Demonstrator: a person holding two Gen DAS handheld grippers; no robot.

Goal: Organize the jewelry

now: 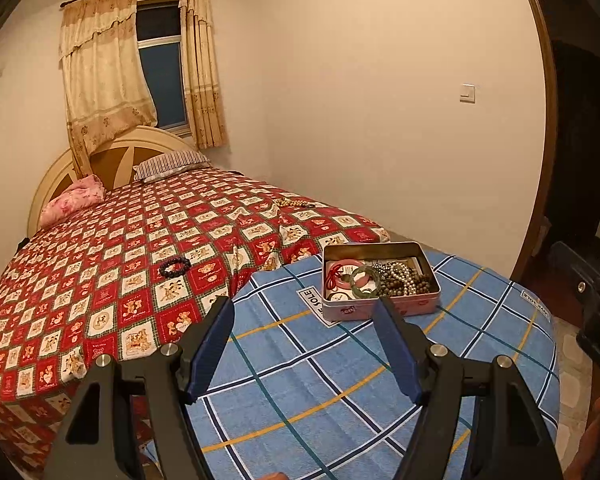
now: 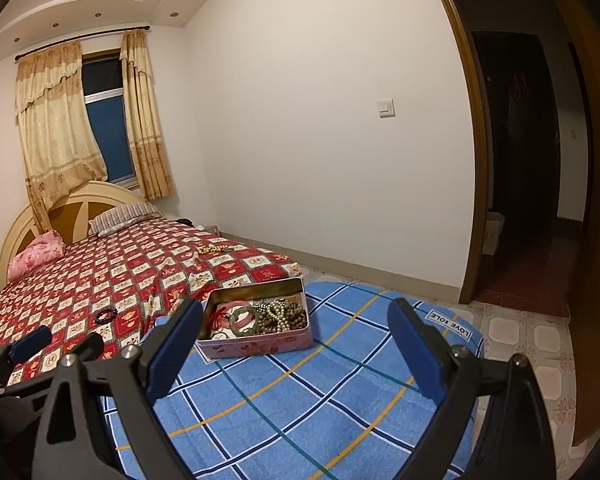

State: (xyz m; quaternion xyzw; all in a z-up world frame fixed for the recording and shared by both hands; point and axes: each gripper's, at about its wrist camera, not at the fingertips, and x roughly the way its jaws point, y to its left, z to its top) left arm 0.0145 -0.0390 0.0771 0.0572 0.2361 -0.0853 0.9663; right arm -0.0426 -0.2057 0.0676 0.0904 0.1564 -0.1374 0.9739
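Note:
A pink tin box [image 1: 380, 308] stands open on a blue checked cloth [image 1: 320, 392]; it also shows in the right wrist view [image 2: 256, 346]. It holds a green bangle [image 1: 363, 280], a pink bangle, a red cord and bead strings [image 1: 404, 278]. A dark bead bracelet [image 1: 175, 267] lies on the red bedspread, also in the right wrist view [image 2: 106, 315]. A tan bead string [image 1: 294, 203] lies further back on the bed. My left gripper [image 1: 304, 304] is open and empty, just short of the tin. My right gripper [image 2: 296, 308] is open and empty, over the cloth.
The bed with the red patterned spread [image 1: 100, 280] fills the left, with pillows [image 1: 168, 164] and a headboard at the far end. A white wall runs on the right. An open doorway [image 2: 532, 160] and tiled floor [image 2: 540, 344] lie to the right.

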